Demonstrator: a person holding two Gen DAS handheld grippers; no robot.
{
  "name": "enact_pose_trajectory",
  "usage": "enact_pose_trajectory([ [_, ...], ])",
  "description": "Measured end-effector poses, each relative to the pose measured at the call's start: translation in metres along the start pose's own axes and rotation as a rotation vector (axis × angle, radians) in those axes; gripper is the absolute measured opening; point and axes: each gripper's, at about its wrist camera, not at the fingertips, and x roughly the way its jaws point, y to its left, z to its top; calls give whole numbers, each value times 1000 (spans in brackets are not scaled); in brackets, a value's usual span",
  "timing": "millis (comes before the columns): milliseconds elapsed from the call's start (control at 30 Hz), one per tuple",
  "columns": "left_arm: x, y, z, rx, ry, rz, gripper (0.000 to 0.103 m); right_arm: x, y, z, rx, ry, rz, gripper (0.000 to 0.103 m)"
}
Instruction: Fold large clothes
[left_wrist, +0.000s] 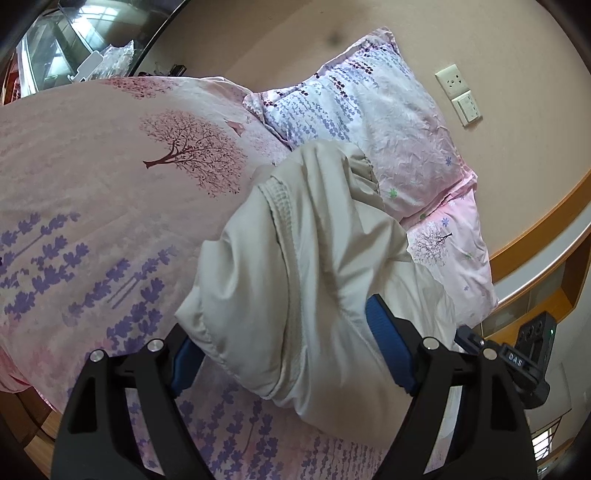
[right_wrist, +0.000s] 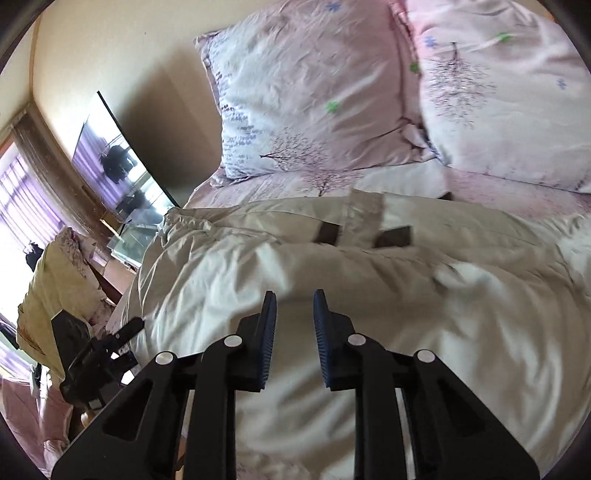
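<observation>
A large cream padded garment lies bunched on the pink floral bed cover. My left gripper stands wide open, a thick fold of the garment lying between its blue pads without being pinched. In the right wrist view the garment spreads across the bed, with two dark fastening tabs near its far edge. Hovering just over the cloth, my right gripper has a narrow gap between its pads and nothing in it. The left gripper's black body shows at the left edge.
Two floral pillows lean against the beige wall at the head of the bed. A wall socket and a switch are above them. A dark screen stands beside the bed. A wooden ledge runs along the right side.
</observation>
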Motion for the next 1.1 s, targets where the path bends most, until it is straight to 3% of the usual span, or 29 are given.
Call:
enact_pose_trajectory([
  [67, 1, 3, 1, -12, 0, -5, 81, 9, 3, 1, -12, 32, -46, 22],
  [200, 6, 8, 2, -36, 3, -13, 78, 59, -16, 1, 66, 200, -101, 20],
  [433, 13, 2, 5, -32, 8, -22, 74, 84, -12, 6, 44, 294, -162, 19],
  [533, 13, -3, 6, -18, 2, -13, 74, 85, -12, 7, 29, 295, -148, 20],
  [667, 15, -5, 5, -18, 6, 1, 72, 46, -14, -3, 17, 203, -67, 20],
  [833, 14, -4, 7, -34, 2, 1, 66, 10, -22, -17, 0, 121, -104, 20],
  [933, 13, -4, 7, -39, -6, 10, 59, 16, -28, -23, -4, 142, -122, 20],
  [1100, 4, -13, 12, -4, -31, -1, 37, 49, -30, -29, -33, 194, -175, 20],
])
